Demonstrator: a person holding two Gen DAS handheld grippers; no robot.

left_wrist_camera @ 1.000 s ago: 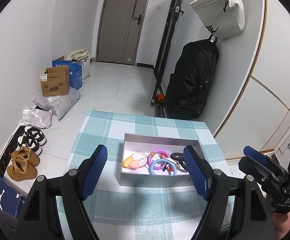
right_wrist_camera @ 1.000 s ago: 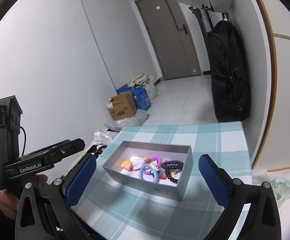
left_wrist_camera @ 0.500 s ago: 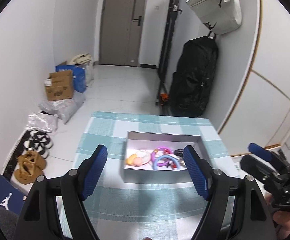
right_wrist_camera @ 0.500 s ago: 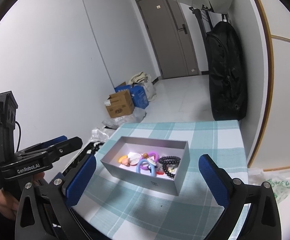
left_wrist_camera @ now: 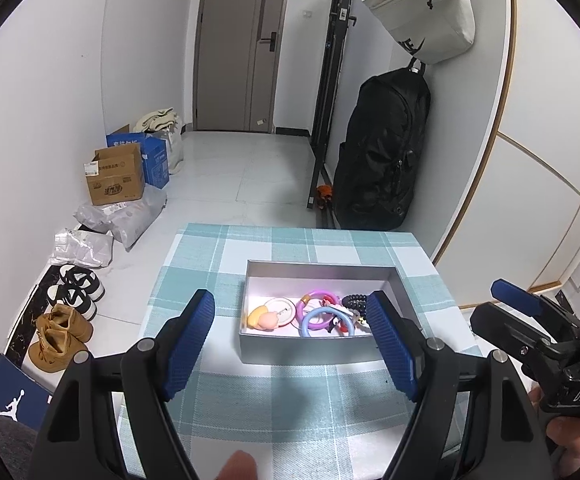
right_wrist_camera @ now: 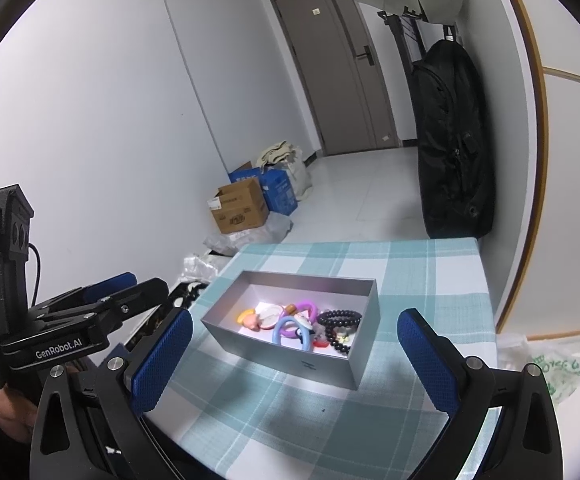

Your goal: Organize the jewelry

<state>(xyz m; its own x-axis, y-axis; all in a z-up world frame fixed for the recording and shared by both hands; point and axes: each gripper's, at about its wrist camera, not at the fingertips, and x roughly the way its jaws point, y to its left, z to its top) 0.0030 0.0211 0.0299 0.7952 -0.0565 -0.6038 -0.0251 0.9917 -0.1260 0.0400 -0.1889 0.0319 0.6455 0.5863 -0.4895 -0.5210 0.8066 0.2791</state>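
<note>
Sitting ahead of both grippers, between their spread fingers in each wrist view: a shallow grey rectangular cardboard box [left_wrist_camera: 321,344], open-topped, holding the jewelry. Lying inside it, toward the near wall: a purple plastic ring bracelet [left_wrist_camera: 312,304] overlapping a pale blue plastic ring bracelet [left_wrist_camera: 317,320], a black beaded bracelet [right_wrist_camera: 339,320] toward the right gripper's side, a round white disc-shaped piece [left_wrist_camera: 280,309] and an orange-and-pink rounded charm [left_wrist_camera: 264,319] toward the left gripper's side. Other small pieces tangled under the rings, too small to tell apart.

Resting under the box: a counter draped in a teal-and-white checked cloth [left_wrist_camera: 282,392].

Hovering just short of the box's near wall: the left gripper [left_wrist_camera: 290,348], released, blue ribbed pads standing wide with nothing between them and touching nothing. Hanging likewise on the other side: the right gripper [right_wrist_camera: 293,356], released, pads spread wider than the box and gripping nothing. Appearing at the edge of each view: the opposite gripper's black body, with part of a hand [right_wrist_camera: 10,412] wrapped around its handle.

Standing beyond the counter: a tall black fabric backpack [left_wrist_camera: 381,156] to the right of the left gripper, and a brown cardboard carton [left_wrist_camera: 114,176] on the white floor to its left.
</note>
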